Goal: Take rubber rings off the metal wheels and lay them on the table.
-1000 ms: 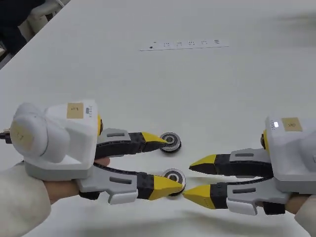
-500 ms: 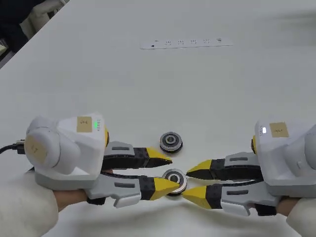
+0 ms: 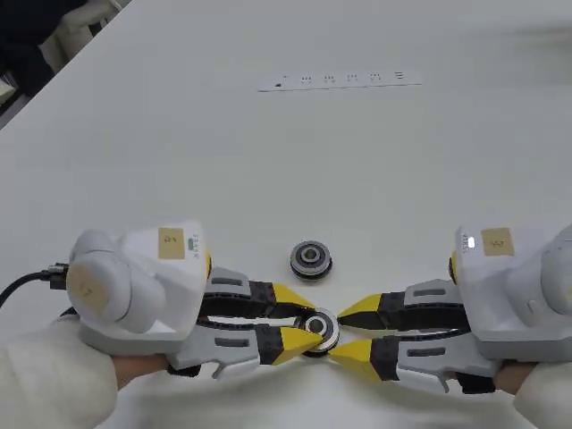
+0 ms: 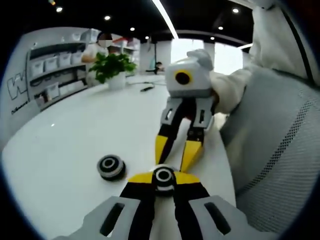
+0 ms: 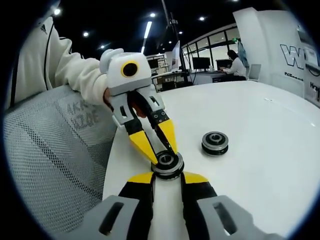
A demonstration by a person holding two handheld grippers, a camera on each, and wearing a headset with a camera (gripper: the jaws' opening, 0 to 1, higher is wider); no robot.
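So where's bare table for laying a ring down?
Wide bare table lies between the far wheel and the power strip, and on both sides of that wheel. Crowded: the near wheel, where left gripper and right gripper tips meet.

Low in the head view's centre, a wheel [image 3: 320, 327] lies on the table [image 3: 179, 143] between the tips of the left gripper [image 3: 313, 323], with the right gripper [image 3: 336, 332] meeting it from the right. A second wheel [image 3: 310, 258] sits just above it, and a power strip [image 3: 340, 80] lies near the top.
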